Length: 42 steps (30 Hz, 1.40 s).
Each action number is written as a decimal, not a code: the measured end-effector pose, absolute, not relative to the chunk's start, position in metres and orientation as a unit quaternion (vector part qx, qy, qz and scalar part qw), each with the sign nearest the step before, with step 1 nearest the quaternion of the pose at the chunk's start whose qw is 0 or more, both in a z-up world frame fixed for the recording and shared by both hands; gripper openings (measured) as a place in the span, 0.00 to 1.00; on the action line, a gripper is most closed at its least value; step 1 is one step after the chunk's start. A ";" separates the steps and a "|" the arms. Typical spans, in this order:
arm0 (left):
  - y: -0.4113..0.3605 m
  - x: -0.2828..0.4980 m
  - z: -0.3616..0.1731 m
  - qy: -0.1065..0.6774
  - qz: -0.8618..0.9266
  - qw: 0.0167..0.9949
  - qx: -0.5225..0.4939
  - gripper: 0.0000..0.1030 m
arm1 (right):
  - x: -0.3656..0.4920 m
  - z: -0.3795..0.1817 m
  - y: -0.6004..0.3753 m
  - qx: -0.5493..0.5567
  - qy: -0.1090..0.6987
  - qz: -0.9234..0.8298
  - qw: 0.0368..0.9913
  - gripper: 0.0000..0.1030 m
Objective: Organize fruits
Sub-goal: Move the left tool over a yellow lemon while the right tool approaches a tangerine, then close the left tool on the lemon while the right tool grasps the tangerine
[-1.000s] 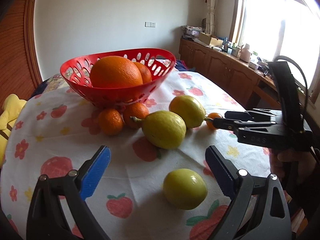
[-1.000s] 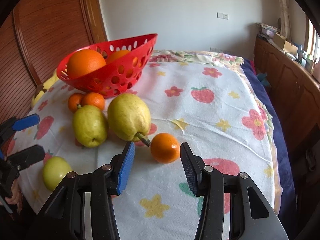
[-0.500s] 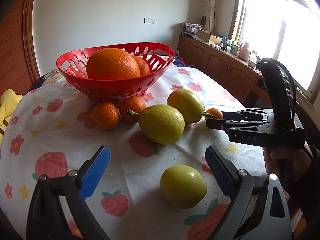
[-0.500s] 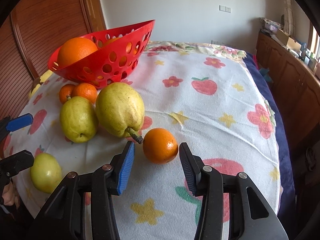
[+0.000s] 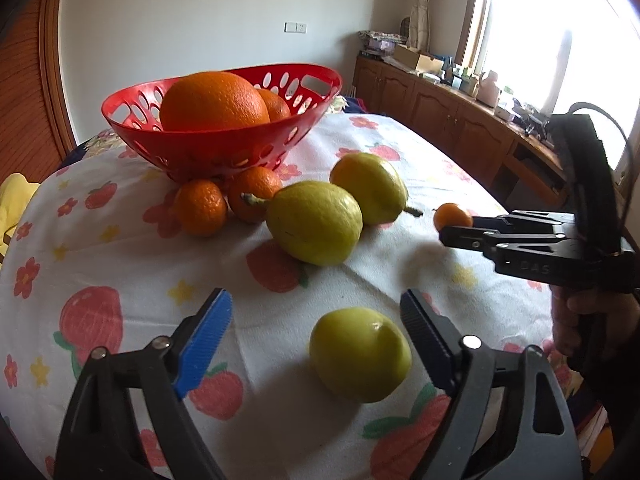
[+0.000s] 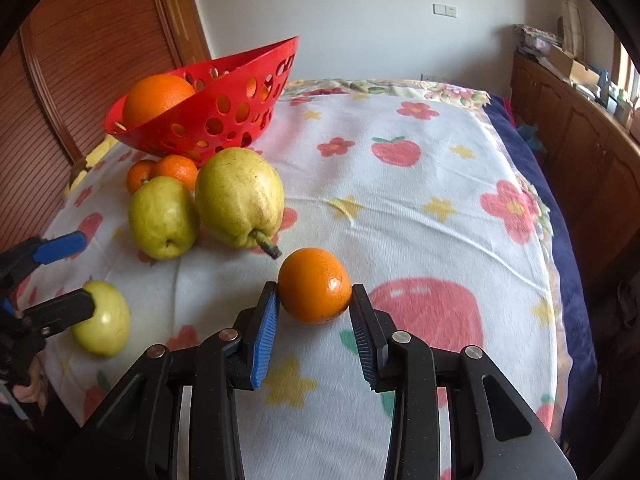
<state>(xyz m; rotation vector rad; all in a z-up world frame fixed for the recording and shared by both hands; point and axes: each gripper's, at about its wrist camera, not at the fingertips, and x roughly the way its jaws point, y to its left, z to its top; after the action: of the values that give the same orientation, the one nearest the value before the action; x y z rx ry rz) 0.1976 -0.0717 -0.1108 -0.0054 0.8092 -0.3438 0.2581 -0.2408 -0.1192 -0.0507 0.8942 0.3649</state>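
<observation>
A red basket (image 5: 224, 152) (image 6: 224, 116) at the back of the table holds a large orange (image 5: 214, 100) and a second one behind it. In front of it lie two tangerines (image 5: 200, 208) and two yellow-green pears (image 5: 314, 228) (image 6: 240, 196). My right gripper (image 6: 314, 296) (image 5: 456, 232) is shut on a small orange (image 6: 314, 286) that rests on the cloth, both pads touching its sides. My left gripper (image 5: 316, 300) straddles a round yellow-green fruit (image 5: 360, 354) (image 6: 100, 320). Its jaws are closing; the blue pad still stands clear of the fruit.
A flowered tablecloth (image 6: 400, 220) covers the table, whose edge drops off at the right. Wooden cabinets (image 5: 460, 120) with clutter line the window wall. A wooden panel (image 6: 80, 60) stands behind the basket. A person's hand (image 5: 576, 316) holds the right gripper's handle.
The right jaws have closed from a loose gap onto the small orange. The left jaws have narrowed around the yellow-green fruit. Neither hand has shifted much.
</observation>
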 end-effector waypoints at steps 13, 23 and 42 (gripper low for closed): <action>-0.077 0.195 -0.118 0.410 -0.181 0.894 -0.001 0.78 | 0.238 -0.119 -0.231 -0.013 0.426 0.190 0.884 0.35; -0.082 0.190 -0.123 0.418 -0.194 0.887 -0.004 0.75 | 0.239 -0.130 -0.233 -0.006 0.427 0.191 0.884 0.35; -0.088 0.188 -0.118 0.424 -0.223 0.878 -0.014 0.48 | 0.240 -0.130 -0.232 -0.004 0.426 0.195 0.883 0.35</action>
<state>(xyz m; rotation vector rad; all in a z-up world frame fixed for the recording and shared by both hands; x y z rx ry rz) 0.1883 -0.0878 -0.1177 -0.0294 0.8842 -0.4649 0.2402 -0.2325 -0.1297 -0.0074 0.8863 0.4067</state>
